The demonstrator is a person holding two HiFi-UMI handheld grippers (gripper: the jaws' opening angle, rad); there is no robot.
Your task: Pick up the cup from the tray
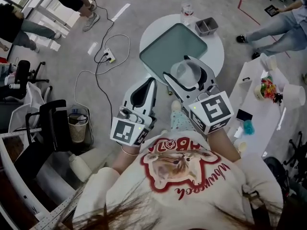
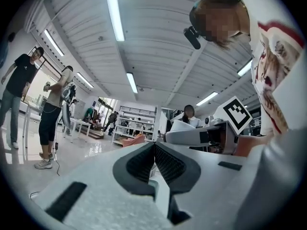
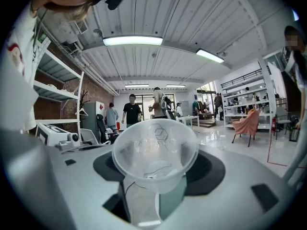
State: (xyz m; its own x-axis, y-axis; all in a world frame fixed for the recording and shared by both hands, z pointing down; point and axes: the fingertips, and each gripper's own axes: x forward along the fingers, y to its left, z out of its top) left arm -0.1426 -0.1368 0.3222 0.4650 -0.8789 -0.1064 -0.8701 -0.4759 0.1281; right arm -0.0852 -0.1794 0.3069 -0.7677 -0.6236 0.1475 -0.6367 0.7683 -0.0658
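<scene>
A clear plastic cup (image 1: 186, 72) sits between the jaws of my right gripper (image 1: 184, 71), lifted over the near edge of the green tray (image 1: 168, 47) on the round white table (image 1: 217, 51). In the right gripper view the cup (image 3: 154, 150) fills the gap, with both dark pads (image 3: 211, 171) pressed on its sides, so my right gripper (image 3: 156, 171) is shut on it. My left gripper (image 1: 153, 82) hangs left of the cup, off the table's near edge. In the left gripper view my left gripper (image 2: 154, 146) has its ribbed pads touching, with nothing between them.
A water bottle (image 1: 187, 6) and a grey bin (image 1: 206, 27) stand at the table's far side. A white side table (image 1: 259, 104) with small items is at the right. A power strip with cable (image 1: 109, 55), a wastebasket (image 1: 76, 127) and a black chair (image 1: 53, 121) lie left. People stand around.
</scene>
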